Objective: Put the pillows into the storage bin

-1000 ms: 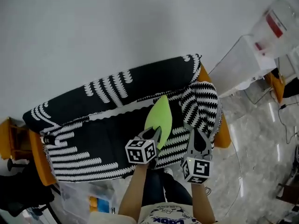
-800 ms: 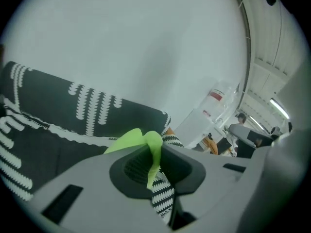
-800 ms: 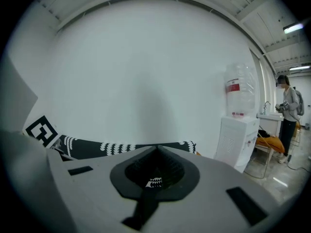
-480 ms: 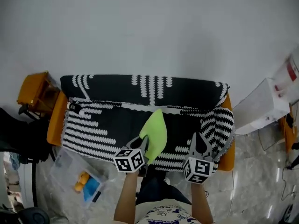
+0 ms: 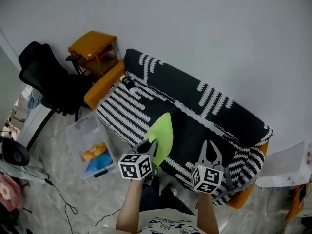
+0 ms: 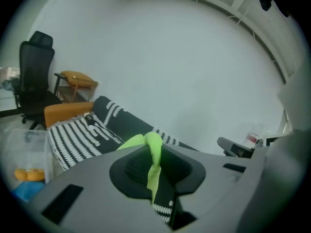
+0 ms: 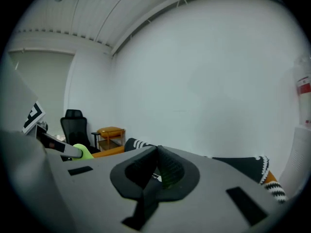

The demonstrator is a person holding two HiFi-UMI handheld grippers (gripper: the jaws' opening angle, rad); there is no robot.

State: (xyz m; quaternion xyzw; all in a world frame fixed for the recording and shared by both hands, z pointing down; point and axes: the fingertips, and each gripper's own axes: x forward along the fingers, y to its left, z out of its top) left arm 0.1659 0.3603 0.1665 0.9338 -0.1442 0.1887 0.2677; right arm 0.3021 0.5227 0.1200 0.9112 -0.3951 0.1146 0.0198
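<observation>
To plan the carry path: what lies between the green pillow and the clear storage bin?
In the head view, only the sofa's striped front edge lies between the green pillow and the storage bin.

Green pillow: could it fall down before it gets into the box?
Yes, it could. The left gripper pinches only a thin edge of the green pillow, so it might slip out. The storage bin sits on the floor off to the left, already holding a yellow thing and a blue thing, so the pillow may land beside it.
</observation>
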